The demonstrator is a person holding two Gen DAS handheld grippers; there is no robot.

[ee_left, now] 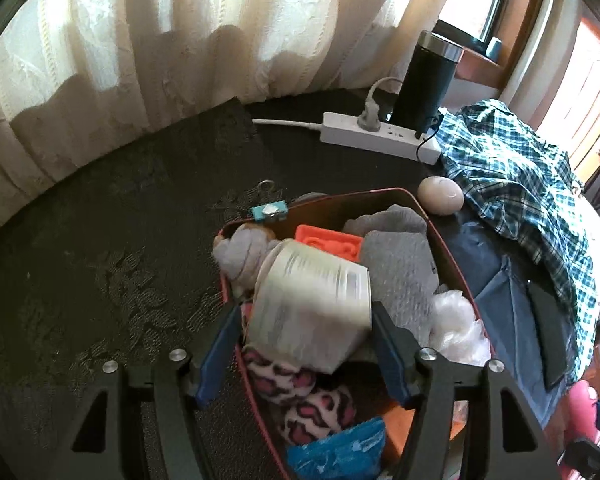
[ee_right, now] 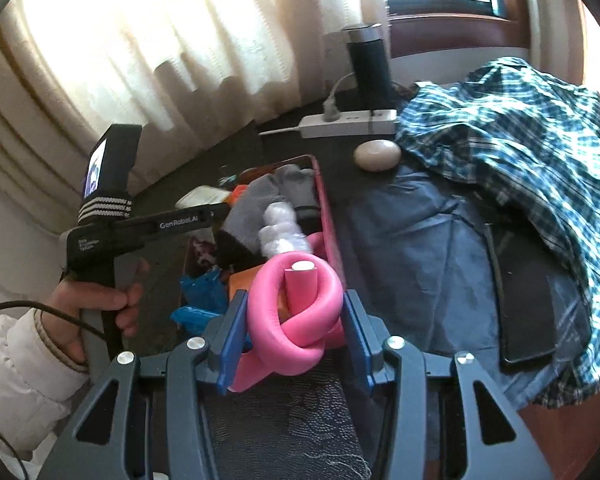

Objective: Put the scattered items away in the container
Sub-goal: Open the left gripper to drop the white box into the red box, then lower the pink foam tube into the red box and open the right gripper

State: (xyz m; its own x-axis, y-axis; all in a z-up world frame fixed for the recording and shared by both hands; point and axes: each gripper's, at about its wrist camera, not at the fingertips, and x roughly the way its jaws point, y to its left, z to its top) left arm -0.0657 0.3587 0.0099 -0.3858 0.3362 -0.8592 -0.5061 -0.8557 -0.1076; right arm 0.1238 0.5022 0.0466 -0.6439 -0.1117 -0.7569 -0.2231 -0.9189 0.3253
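Grippers [ee_left: 304, 316] [ee_right: 295, 332] level over container [ee_left: 452, 256], clutching jar [ee_left: 312, 300], pink roller [ee_right: 295, 308].

One container [ee_left: 452, 256], one jar [ee_left: 312, 300], two claws [ee_left: 306, 344] [ee_right: 293, 336].

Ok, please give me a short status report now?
Left gripper shut on white jar, over red container. Right gripper shut on pink foam twist. Container nearly full; nothing blocking.

A pink foam tube [ee_right: 295, 320], a blue-green plaid shirt [ee_right: 512, 136] (white-checked), and a pink leopard-print cloth [ee_left: 300, 396].
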